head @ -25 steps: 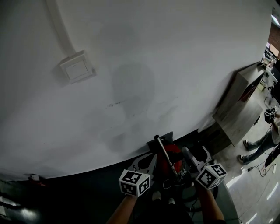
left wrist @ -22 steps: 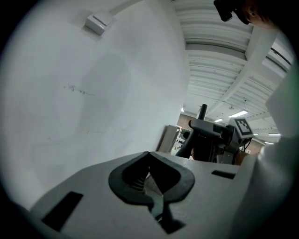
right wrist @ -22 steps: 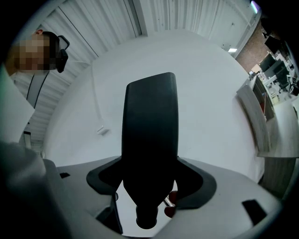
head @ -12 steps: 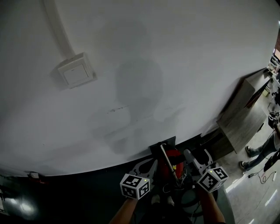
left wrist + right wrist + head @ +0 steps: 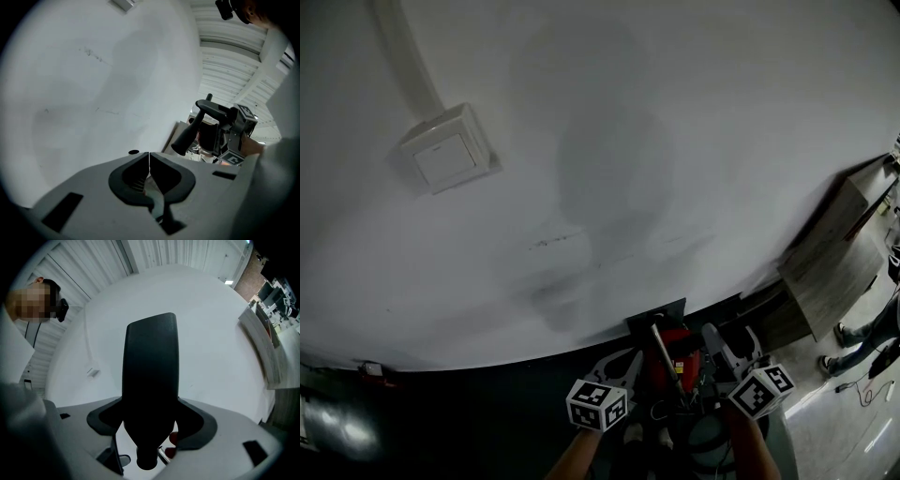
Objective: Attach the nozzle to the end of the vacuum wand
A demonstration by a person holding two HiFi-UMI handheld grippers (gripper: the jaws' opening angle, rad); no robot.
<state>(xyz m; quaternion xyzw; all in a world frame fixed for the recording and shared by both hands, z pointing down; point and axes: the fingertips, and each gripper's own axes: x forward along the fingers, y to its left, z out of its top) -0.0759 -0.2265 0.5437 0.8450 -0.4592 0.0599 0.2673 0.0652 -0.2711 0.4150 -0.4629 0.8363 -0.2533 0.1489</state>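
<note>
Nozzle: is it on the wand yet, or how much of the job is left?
Done: the nozzle is picked up, clamped in the right gripper. In hand: it hangs beside the wand, apart from it; the left gripper is shut and empty. Left: line the nozzle up with the wand's end and push it on.
</note>
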